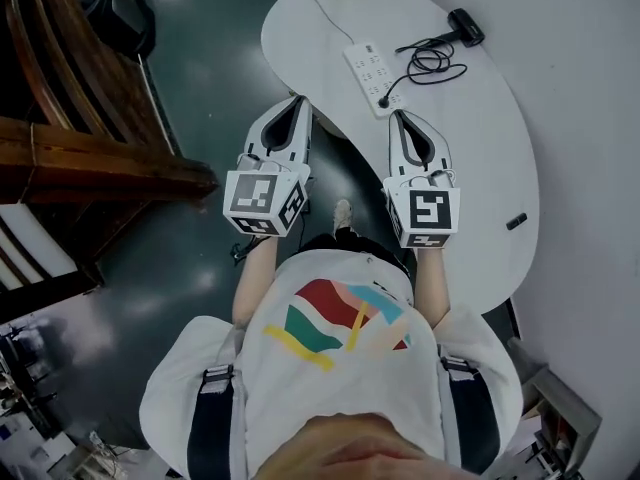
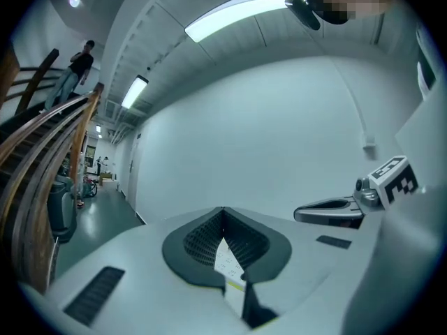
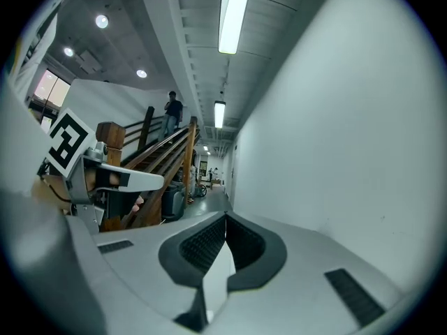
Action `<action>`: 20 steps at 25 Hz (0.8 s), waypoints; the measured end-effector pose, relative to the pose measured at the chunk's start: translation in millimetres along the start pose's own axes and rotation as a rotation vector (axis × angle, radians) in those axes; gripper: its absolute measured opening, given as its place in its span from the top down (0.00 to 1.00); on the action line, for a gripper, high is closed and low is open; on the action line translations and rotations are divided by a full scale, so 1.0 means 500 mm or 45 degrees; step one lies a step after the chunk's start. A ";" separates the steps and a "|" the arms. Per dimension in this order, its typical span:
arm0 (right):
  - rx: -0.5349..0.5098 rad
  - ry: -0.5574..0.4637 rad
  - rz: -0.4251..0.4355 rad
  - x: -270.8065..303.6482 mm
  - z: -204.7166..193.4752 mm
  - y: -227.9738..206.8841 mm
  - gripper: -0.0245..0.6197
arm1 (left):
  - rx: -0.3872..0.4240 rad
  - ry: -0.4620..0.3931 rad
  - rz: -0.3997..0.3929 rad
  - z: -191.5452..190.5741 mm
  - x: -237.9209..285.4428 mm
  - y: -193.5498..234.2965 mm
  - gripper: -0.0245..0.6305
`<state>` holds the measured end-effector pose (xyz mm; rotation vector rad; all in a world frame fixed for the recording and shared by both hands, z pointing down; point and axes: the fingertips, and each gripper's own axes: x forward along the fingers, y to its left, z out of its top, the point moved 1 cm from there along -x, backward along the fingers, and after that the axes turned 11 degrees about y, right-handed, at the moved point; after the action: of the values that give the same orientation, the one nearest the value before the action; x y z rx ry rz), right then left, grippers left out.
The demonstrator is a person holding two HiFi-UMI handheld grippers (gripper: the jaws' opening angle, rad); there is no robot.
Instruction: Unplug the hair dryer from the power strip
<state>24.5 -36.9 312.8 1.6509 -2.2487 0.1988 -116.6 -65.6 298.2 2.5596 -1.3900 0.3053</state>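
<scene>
A white power strip [image 1: 370,73] lies on the white curved table [image 1: 500,148], with a black plug [image 1: 383,102] in its near end. The plug's black cord [image 1: 430,63] coils and runs to the black hair dryer [image 1: 466,26] at the table's far side. My left gripper [image 1: 298,99] is shut and empty, held level off the table's left edge. My right gripper [image 1: 398,114] is also shut and empty, its tip just short of the plug. In the left gripper view the closed jaws [image 2: 223,209] frame a sliver of the power strip [image 2: 225,260].
A small black object [image 1: 516,221] lies near the table's right edge. A wooden staircase [image 1: 90,158] rises at the left over a dark glossy floor [image 1: 210,48]. A person [image 3: 171,110] stands on the stairs. A white wall [image 3: 335,117] is on the right.
</scene>
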 end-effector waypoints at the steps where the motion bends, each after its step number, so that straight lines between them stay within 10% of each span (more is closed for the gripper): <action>1: 0.012 0.003 0.003 0.016 0.002 -0.011 0.95 | 0.004 0.009 0.000 0.007 0.018 0.005 0.94; 20: 0.092 -0.002 -0.023 0.146 0.044 -0.079 0.95 | 0.066 0.087 -0.186 0.051 0.217 -0.001 0.94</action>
<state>38.3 -121.7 314.5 1.7072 -2.2518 0.2779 -56.5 -159.1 304.0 2.6484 -1.1787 0.4047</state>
